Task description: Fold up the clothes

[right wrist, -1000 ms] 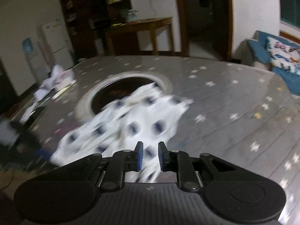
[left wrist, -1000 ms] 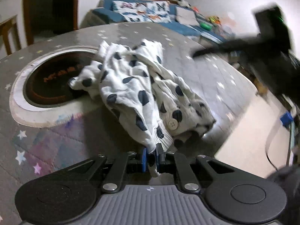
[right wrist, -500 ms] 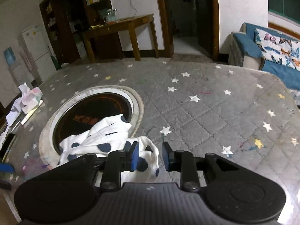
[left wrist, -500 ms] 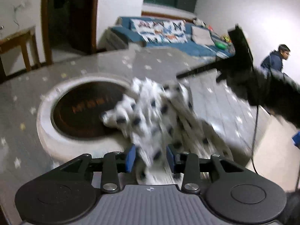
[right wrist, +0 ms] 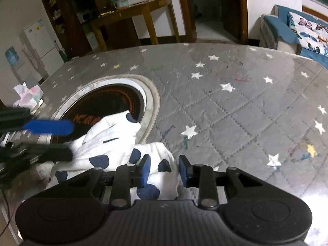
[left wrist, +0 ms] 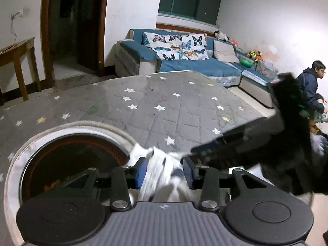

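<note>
A white garment with dark blue dots (right wrist: 114, 143) lies crumpled on the grey star-patterned table cover (right wrist: 235, 112), partly over the round dark inset (right wrist: 108, 102). My right gripper (right wrist: 164, 170) is open, its blue pads on either side of a fold of the garment. My left gripper (left wrist: 165, 172) is open too, with blurred white cloth (left wrist: 162, 176) between its pads. In the right wrist view the left gripper's blue pad (right wrist: 49, 126) shows blurred at the left, over the garment. In the left wrist view the right gripper (left wrist: 256, 143) shows as a dark blur at the right.
A blue sofa (left wrist: 184, 61) with butterfly cushions stands beyond the table. A person (left wrist: 311, 86) sits at the far right. A wooden side table (right wrist: 133, 18) and a shelf stand by the wall. A tissue pack (right wrist: 28, 96) lies at the table's left edge.
My left gripper has opened and let go of the garment's edge, then moved in low over it. My right gripper has come down over the garment and opened wider.
</note>
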Demonstrator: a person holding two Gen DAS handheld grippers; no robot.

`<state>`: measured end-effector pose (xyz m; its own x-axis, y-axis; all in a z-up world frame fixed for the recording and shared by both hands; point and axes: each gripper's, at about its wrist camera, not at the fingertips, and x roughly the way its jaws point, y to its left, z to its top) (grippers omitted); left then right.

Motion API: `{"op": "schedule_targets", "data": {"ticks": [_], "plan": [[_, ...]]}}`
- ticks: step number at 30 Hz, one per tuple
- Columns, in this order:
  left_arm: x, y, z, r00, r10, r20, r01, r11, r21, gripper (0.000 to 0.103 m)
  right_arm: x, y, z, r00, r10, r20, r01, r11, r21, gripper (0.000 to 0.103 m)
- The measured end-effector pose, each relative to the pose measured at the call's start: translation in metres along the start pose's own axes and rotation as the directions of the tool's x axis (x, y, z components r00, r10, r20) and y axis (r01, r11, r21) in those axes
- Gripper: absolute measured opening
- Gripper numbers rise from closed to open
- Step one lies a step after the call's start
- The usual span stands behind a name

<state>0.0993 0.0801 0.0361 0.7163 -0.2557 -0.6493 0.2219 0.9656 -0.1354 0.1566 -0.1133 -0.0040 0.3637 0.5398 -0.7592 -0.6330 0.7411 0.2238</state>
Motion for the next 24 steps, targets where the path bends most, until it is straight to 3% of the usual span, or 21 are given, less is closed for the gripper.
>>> {"op": "schedule_targets", "data": {"ticks": [3,5,7,8,9,14,20,24], "plan": [[0.023,0.001,0.005,0.999,0.017,-0.033,-0.016,0.999,0.029,0.042,0.001,0.002,-0.003,1.0,0.009,-0.013,-0.009,1.0,-0.006,0.024],[0.035,0.006,0.005,0.998,0.013,-0.062,-0.012,1.0,0.012,0.039,0.002,0.003,-0.004,1.0,0.004,-0.025,-0.005,1.0,-0.017,0.011],[0.047,0.011,0.005,0.996,0.008,-0.091,-0.009,1.0,-0.006,0.024,0.001,0.005,-0.006,1.0,-0.01,-0.021,0.009,1.0,-0.027,0.003],[0.05,0.013,0.004,0.995,0.007,-0.103,-0.008,1.0,-0.013,0.012,0.0,0.007,-0.006,1.0,-0.02,-0.018,0.019,0.999,-0.035,0.003],[0.051,0.016,0.003,0.994,0.005,-0.11,-0.008,1.0,-0.022,0.007,-0.003,0.008,-0.007,1.0,-0.029,-0.008,0.029,0.999,-0.045,0.002],[0.025,0.023,0.006,0.999,0.023,-0.036,-0.024,0.999,-0.035,0.004,-0.03,0.016,-0.001,0.992,-0.083,0.094,0.091,0.993,-0.08,0.001],[-0.038,0.053,0.012,0.989,0.101,0.112,-0.09,0.991,-0.101,0.004,-0.095,0.013,0.0,0.938,-0.178,0.297,0.195,0.981,-0.026,0.001],[-0.069,0.073,-0.006,0.982,0.148,0.119,-0.133,0.983,-0.124,0.004,-0.12,0.011,-0.017,0.906,-0.267,0.327,0.279,0.96,0.011,0.001]]}}
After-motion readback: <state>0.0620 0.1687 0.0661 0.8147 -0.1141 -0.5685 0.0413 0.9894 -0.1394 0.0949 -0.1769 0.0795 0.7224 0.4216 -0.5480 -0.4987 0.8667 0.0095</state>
